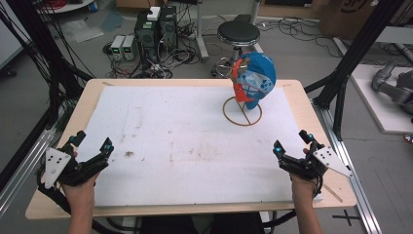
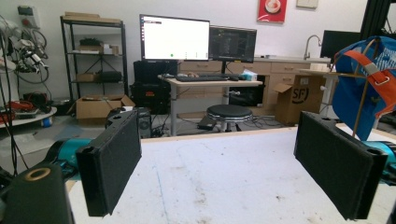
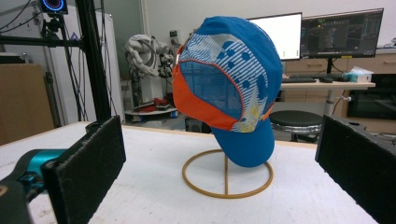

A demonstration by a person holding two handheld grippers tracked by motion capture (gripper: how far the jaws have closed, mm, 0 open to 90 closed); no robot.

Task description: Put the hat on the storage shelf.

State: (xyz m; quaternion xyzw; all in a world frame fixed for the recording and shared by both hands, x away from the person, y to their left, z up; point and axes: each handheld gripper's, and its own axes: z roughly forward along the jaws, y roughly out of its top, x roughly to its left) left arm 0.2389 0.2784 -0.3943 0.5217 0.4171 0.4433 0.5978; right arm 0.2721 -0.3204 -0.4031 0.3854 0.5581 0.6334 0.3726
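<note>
A blue cap (image 1: 256, 78) with orange trim and white stripes hangs on a thin brass wire stand (image 1: 242, 112) at the far right of the white mat. The right gripper view faces the cap (image 3: 229, 88) and the stand's ring base (image 3: 227, 175) head-on. My left gripper (image 1: 91, 142) rests open at the mat's near left corner, nothing between its black pads (image 2: 109, 167). My right gripper (image 1: 291, 142) is open at the near right edge, well short of the cap. From the left gripper view the cap (image 2: 369, 88) sits at the far right.
The white mat (image 1: 185, 141) covers a wooden table (image 1: 302, 105); it carries faint stains near the middle. Beyond the far edge stand a black stool (image 1: 238, 35), computer boxes (image 1: 156, 29) and cables. Black frame posts (image 1: 348, 63) flank the table.
</note>
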